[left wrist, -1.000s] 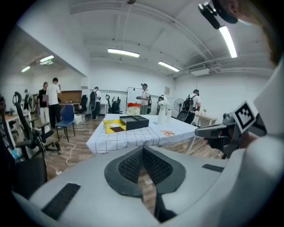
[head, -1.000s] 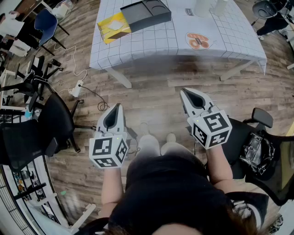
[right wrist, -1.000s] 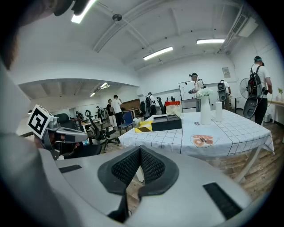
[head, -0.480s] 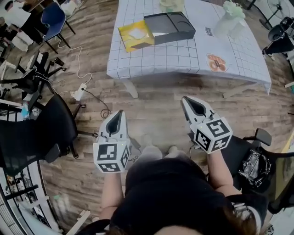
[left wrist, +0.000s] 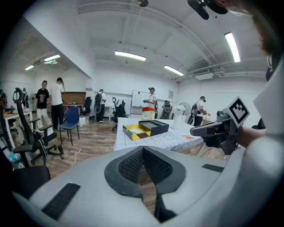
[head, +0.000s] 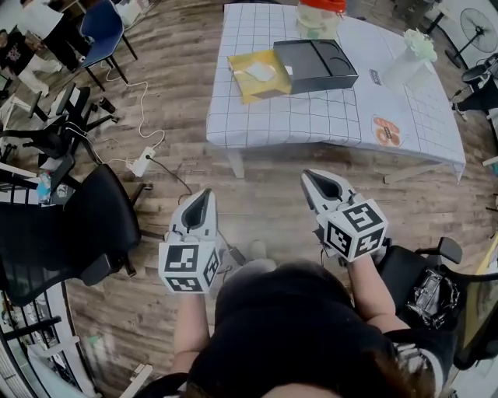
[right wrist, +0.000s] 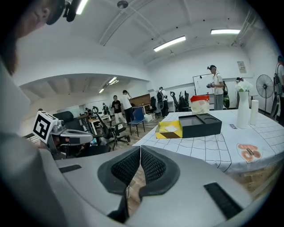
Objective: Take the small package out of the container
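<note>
The tabletop (head: 327,116) is white, ruled in a dark grid; the container (head: 249,92) is yellow, the small package (head: 261,71) white, the box (head: 315,66) black. The left tool (head: 204,192) and right tool (head: 307,174) are pale grey with black-and-white square markers, the plank floor (head: 264,194) brown.

A table (head: 311,116) under a white grid-checked cloth stands on the wooden floor (head: 264,204). On it are a white vase (head: 406,66), a red-lidded tub (head: 319,14) and a flat orange-printed piece (head: 387,130), perhaps a sticker. Black office chairs (head: 70,233) and a blue chair (head: 105,23) stand to the left, near a white power strip (head: 142,163) and its cable.
</note>
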The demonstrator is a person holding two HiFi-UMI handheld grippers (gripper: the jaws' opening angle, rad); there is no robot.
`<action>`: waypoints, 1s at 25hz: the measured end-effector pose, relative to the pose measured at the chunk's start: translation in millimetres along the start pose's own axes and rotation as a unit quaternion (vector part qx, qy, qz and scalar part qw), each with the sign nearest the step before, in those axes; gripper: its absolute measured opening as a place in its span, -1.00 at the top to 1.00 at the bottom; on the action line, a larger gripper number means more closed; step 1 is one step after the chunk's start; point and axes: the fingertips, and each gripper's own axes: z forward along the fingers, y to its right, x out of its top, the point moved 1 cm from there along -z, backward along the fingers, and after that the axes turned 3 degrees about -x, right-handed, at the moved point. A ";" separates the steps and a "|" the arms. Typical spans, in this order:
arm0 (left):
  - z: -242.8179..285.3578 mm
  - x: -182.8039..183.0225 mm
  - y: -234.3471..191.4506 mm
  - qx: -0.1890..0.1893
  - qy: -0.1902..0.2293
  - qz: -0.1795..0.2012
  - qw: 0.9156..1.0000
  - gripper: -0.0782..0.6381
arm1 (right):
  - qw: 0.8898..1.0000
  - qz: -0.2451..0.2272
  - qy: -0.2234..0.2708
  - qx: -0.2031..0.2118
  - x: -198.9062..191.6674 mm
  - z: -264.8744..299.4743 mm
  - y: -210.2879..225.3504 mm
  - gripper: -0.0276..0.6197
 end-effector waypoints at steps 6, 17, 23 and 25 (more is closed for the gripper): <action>5.4 2.5 -28.7 -0.005 0.003 -0.006 1.000 0.70 | 1.000 -0.009 0.001 0.014 12.0 27.7 -17.8 0.83; 45.2 18.0 -64.0 -0.004 -0.001 -0.037 0.999 0.70 | 0.999 -0.034 -0.005 0.025 41.5 102.3 4.0 0.71; 83.2 41.1 -94.8 0.020 -0.004 -0.042 0.999 0.70 | 0.997 -0.064 -0.026 0.042 61.1 159.8 30.6 0.59; 99.3 50.9 -107.0 0.025 -0.006 -0.041 0.999 0.70 | 0.996 -0.075 -0.030 0.043 71.8 179.4 41.1 0.54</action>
